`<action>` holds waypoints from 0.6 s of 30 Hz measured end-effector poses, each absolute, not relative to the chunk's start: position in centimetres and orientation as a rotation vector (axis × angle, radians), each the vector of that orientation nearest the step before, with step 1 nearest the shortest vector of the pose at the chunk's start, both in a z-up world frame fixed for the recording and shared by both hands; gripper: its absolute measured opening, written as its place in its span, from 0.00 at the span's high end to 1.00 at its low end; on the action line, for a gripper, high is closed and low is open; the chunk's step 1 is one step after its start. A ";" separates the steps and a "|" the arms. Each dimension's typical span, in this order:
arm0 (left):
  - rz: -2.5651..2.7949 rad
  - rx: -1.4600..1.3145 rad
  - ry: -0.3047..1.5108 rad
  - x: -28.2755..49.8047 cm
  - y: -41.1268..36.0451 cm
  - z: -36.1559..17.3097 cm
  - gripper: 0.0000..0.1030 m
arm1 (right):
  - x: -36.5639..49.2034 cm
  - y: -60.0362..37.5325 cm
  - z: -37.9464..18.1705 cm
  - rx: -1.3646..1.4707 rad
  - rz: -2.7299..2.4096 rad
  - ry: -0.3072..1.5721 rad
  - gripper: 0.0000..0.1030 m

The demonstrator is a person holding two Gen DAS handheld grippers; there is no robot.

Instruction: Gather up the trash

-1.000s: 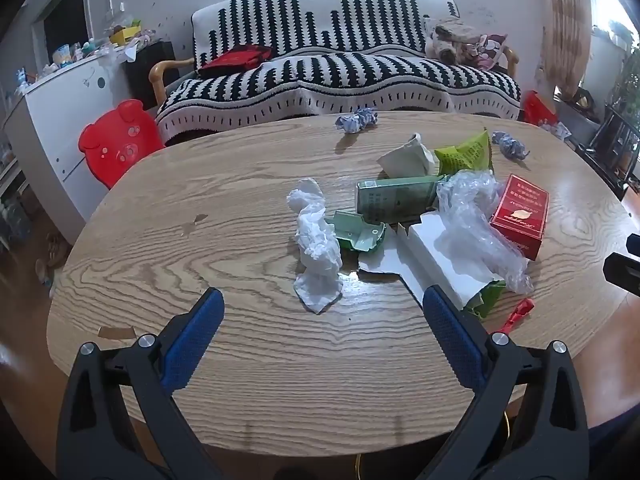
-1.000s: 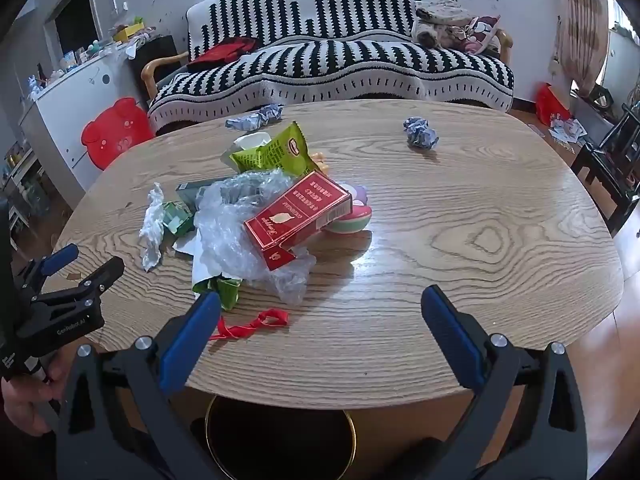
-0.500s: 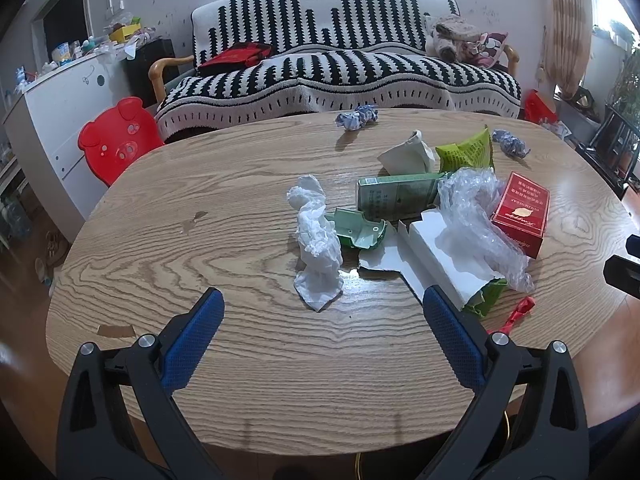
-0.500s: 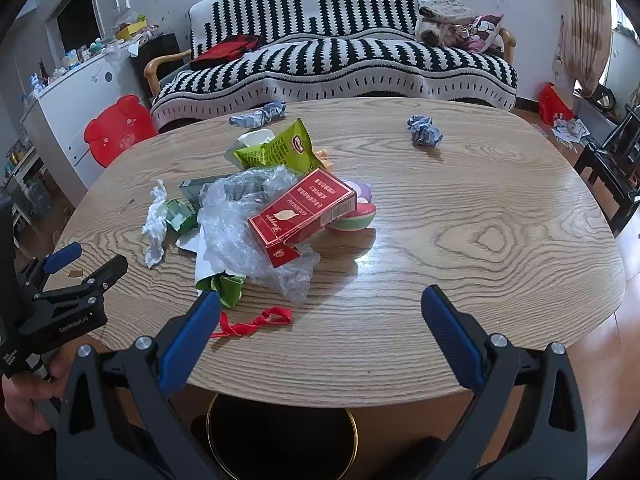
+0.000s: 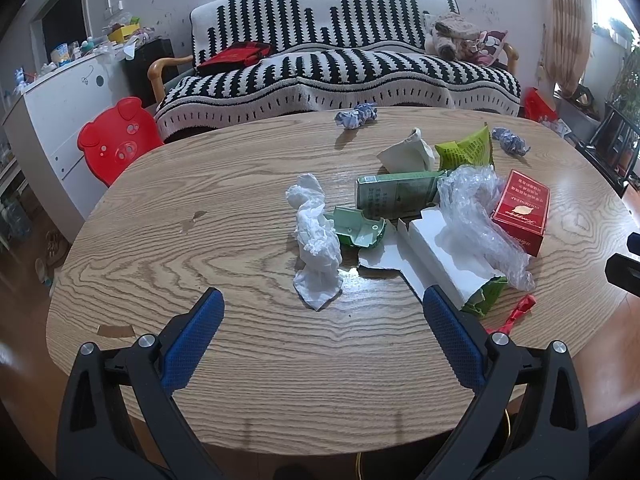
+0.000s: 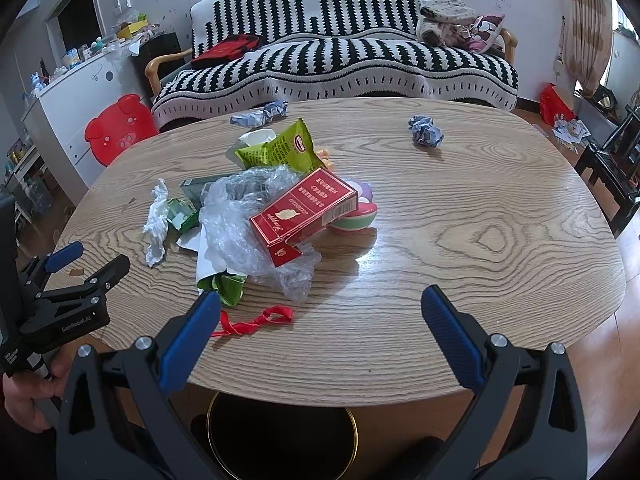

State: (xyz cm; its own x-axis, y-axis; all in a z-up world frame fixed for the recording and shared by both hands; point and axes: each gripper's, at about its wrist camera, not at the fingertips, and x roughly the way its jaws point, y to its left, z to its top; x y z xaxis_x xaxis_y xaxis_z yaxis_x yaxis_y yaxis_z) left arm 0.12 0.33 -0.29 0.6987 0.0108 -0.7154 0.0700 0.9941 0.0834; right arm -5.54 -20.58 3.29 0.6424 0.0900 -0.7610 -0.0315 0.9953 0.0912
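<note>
A pile of trash lies on the oval wooden table [image 5: 240, 344]: a crumpled white tissue [image 5: 316, 244], a green box [image 5: 396, 196], a white carton [image 5: 440, 256], clear plastic wrap [image 5: 476, 208], a red box [image 5: 520, 212], a green snack bag [image 6: 280, 152], a red ribbon [image 6: 256, 320] and crumpled blue-grey paper balls [image 6: 426, 130]. My left gripper [image 5: 320, 300] is open and empty, above the near table edge, short of the tissue. My right gripper [image 6: 320, 304] is open and empty, above the near edge, right of the ribbon. A dark bin with a gold rim [image 6: 280, 436] stands below the table edge.
A black-and-white striped sofa [image 5: 340, 68] stands behind the table. A red pig-shaped stool [image 5: 116, 140] and a white cabinet [image 5: 60, 112] are at the left. A dark chair [image 6: 612, 168] is at the right. My left gripper also shows in the right wrist view [image 6: 76, 276].
Both grippers have drifted slightly; the table and trash sit a little lower in the left view. Nothing was taken hold of or moved.
</note>
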 end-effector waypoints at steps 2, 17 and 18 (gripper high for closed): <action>-0.034 0.107 0.796 0.1 0.3 -0.3 0.06 | -5.5 -20.5 3.3 0.070 0.070 0.872 0.06; -0.033 0.108 0.797 0.2 0.3 -0.3 0.06 | -5.6 -20.4 3.4 0.073 0.075 0.871 0.06; -0.033 0.109 0.797 0.2 0.3 -0.3 0.06 | -5.7 -20.5 3.5 0.074 0.075 0.870 0.06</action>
